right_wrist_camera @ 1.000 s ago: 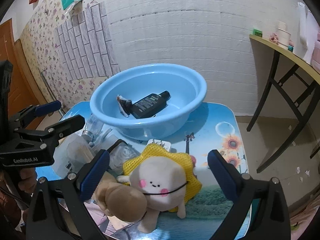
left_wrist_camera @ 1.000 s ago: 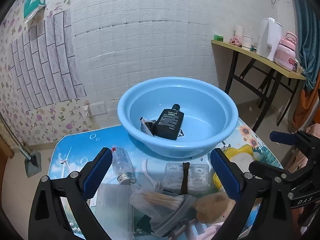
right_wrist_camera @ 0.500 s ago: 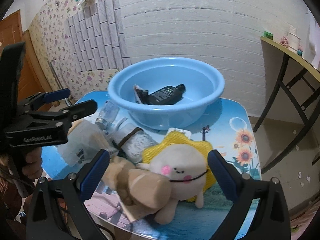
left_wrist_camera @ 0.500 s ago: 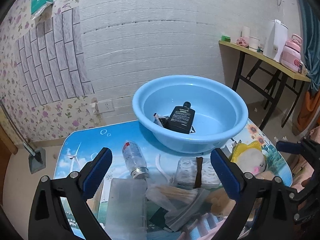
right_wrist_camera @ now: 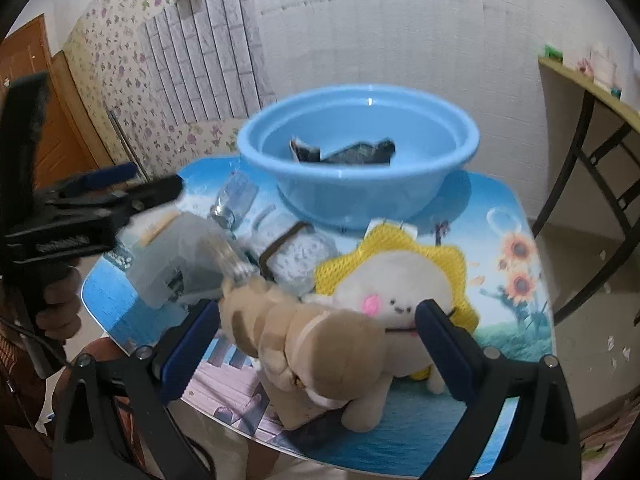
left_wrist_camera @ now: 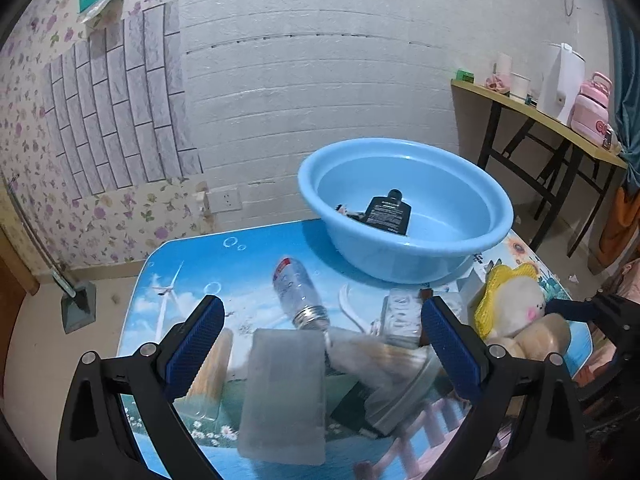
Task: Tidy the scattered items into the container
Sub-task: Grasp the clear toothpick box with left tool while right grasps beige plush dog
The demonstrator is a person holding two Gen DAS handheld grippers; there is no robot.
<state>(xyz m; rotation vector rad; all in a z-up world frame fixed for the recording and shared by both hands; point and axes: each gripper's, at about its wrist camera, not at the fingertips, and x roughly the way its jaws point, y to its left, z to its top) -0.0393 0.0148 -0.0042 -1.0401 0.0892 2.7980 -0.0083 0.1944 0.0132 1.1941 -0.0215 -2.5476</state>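
A light blue basin (left_wrist_camera: 406,240) (right_wrist_camera: 358,168) stands at the table's far side with a black bottle (left_wrist_camera: 388,214) and a small dark packet in it. Scattered in front of it lie a clear plastic bottle (left_wrist_camera: 298,294), a frosted flat box (left_wrist_camera: 284,394), a clear bag of sticks (left_wrist_camera: 384,354), a yellow-frilled white plush (right_wrist_camera: 404,294) and a tan plush dog (right_wrist_camera: 304,336). My left gripper (left_wrist_camera: 320,346) hangs open above the frosted box. My right gripper (right_wrist_camera: 318,338) is open with the tan dog between its fingers, not touching.
The blue picture-print table (left_wrist_camera: 248,264) ends close below both grippers. A wooden side table (left_wrist_camera: 560,132) with a kettle and pink jug stands at the right. A hand (right_wrist_camera: 56,312) holds the left gripper at the left edge of the right wrist view.
Both grippers have pulled back and dropped lower toward the near items. The left view has swung left, so the basin sits farther right; the tan dog now lies between the right fingers.
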